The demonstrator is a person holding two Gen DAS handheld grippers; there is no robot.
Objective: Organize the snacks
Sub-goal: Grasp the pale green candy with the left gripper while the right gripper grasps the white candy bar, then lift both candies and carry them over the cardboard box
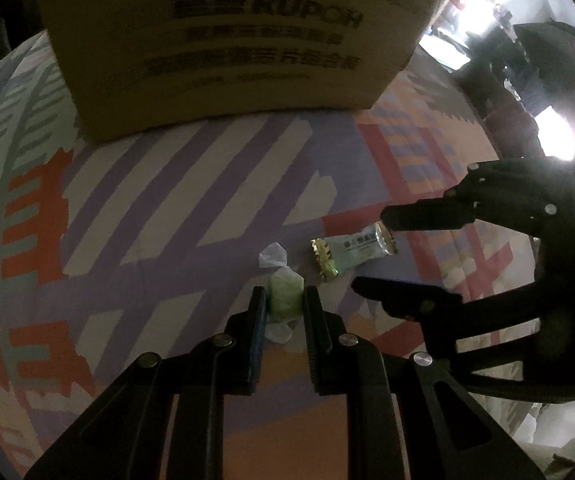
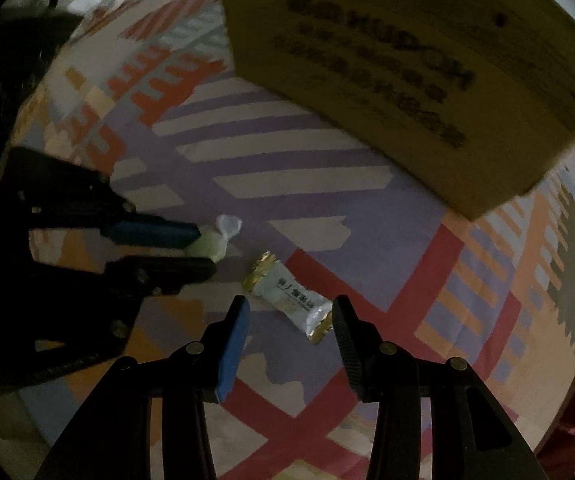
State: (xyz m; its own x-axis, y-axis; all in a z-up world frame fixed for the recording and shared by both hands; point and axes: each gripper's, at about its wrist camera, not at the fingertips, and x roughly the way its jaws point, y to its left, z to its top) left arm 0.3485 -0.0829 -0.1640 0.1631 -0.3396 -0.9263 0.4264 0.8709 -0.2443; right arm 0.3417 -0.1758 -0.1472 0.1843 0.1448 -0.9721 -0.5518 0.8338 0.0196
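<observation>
We see our left gripper (image 1: pixel 283 300) pinching a green twist-wrapped candy (image 1: pixel 285 294) on the patterned tabletop (image 1: pixel 147 184), its two pads pressed against the candy's sides and one clear twisted end poking out on the far side. Just to the right of it lies a white snack packet with gold ends (image 1: pixel 351 254), flat on the tabletop and a little apart from the candy. Our right gripper (image 2: pixel 291 312) is spread around that white snack packet (image 2: pixel 291 298): the packet lies slantwise between the two fingers, its near gold end close to the right finger, though we cannot tell if it touches.

The left wrist view shows the right gripper (image 1: pixel 371 248) from the side, one finger beyond the packet and one nearer. The right wrist view shows the left gripper (image 2: pixel 207 250) side-on with the candy (image 2: pixel 213 246) clamped at its tips. A cardboard box (image 1: pixel 227 44) with dark print stands at the far side in both views.
</observation>
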